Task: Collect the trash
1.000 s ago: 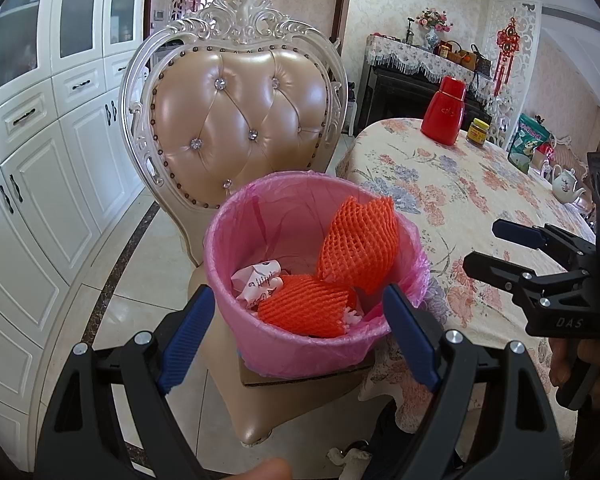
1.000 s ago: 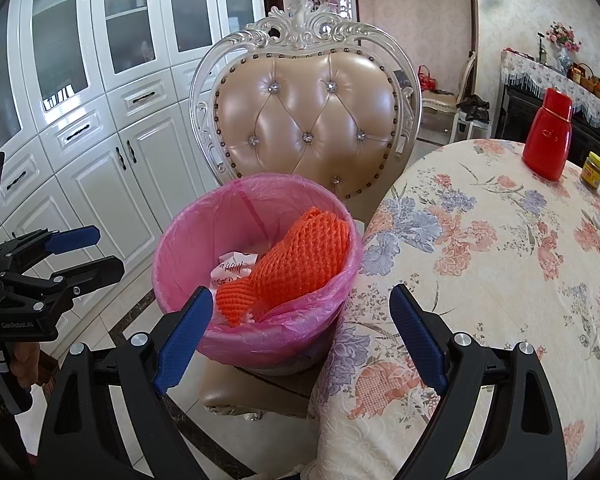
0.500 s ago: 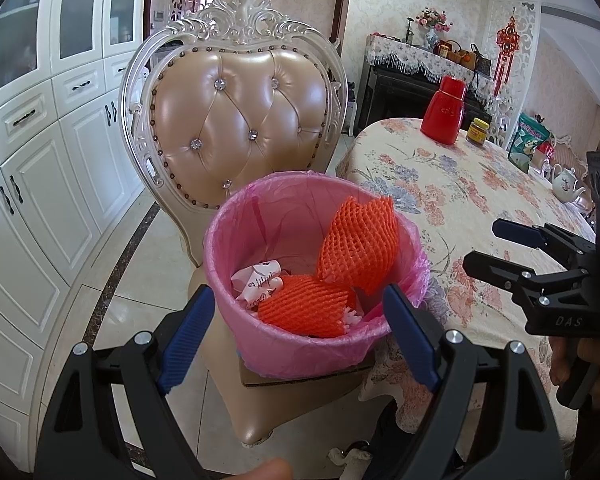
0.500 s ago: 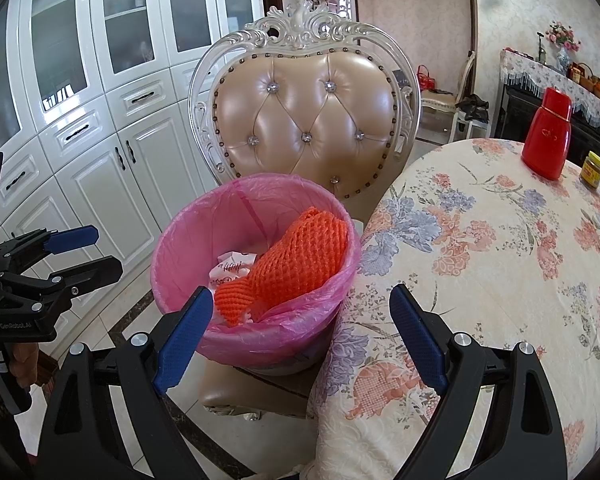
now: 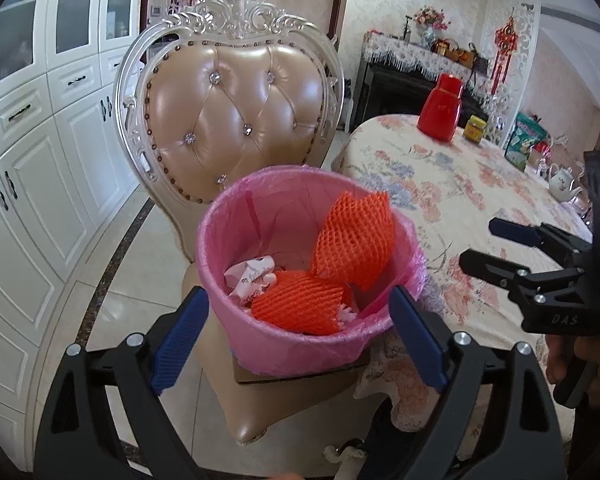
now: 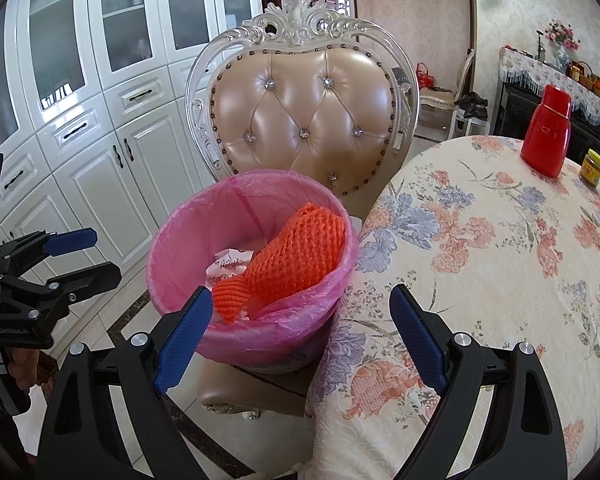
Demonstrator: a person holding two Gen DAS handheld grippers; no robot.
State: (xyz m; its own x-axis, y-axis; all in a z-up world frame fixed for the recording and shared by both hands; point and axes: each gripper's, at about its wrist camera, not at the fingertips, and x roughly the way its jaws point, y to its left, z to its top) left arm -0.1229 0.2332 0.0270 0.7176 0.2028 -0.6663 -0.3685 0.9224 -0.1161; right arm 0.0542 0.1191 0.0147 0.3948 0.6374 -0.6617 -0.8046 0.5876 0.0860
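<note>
**Two open grippers before the pink bin**

Both grippers hold nothing. The left gripper (image 5: 296, 332), at the bottom centre of its view, has just been opening its jaws, with nothing between them. The right gripper (image 6: 300, 332) stands wide open too. The bin (image 5: 300, 332) sits on the chair (image 5: 236, 112) at frame centre, holding two orange foam nets (image 5: 352, 236) and crumpled paper (image 5: 250, 276).

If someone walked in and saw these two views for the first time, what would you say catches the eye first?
Most likely the pink-lined bin standing on the seat of the ornate tufted chair, with two bright orange foam nets and crumpled paper inside. Next comes the floral tablecloth to its right, where a red bottle stands at the far edge. Both the left gripper and the right gripper hang open and empty in front of the bin.
</note>
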